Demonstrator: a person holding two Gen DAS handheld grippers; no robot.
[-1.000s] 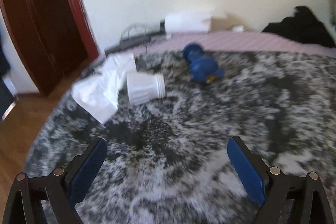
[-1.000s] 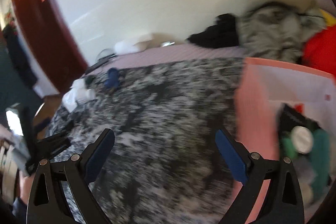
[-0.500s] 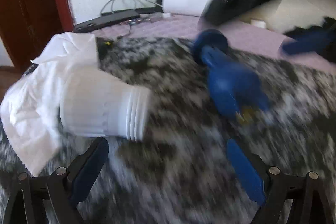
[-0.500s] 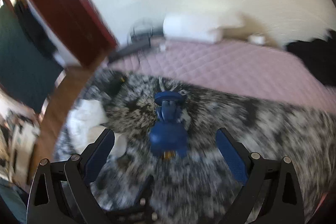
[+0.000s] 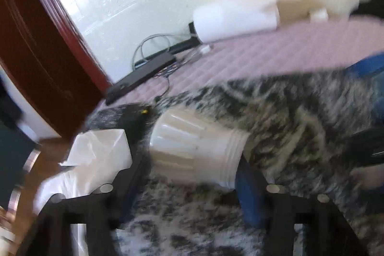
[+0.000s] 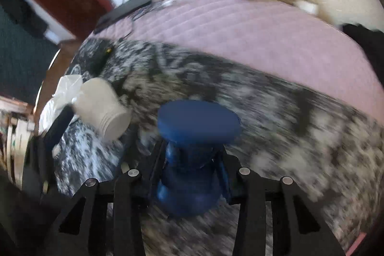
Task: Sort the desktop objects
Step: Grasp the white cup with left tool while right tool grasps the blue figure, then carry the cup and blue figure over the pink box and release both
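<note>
A white ribbed plastic cup (image 5: 196, 148) lies on its side on the grey-and-white fuzzy blanket (image 5: 300, 116). My left gripper (image 5: 192, 174) is shut on the cup, one finger on each side of it. The cup also shows in the right wrist view (image 6: 103, 107). A blue dumbbell-shaped object (image 6: 194, 148) lies on the blanket, and my right gripper (image 6: 189, 160) is shut on its narrow middle. A blue edge of that object shows at the right of the left wrist view (image 5: 369, 64).
A crumpled white plastic bag (image 5: 96, 155) lies left of the cup at the blanket's edge. A pink quilted mattress (image 6: 240, 23) lies behind, with a black power strip and cables (image 5: 144, 73) and a white roll (image 5: 235, 20) by the wall. A dark red door frame (image 5: 36, 40) stands at left.
Both grippers moved forward and closed: the left around the white cup, the right around the blue object. Both were open and apart from them half a second ago.
</note>
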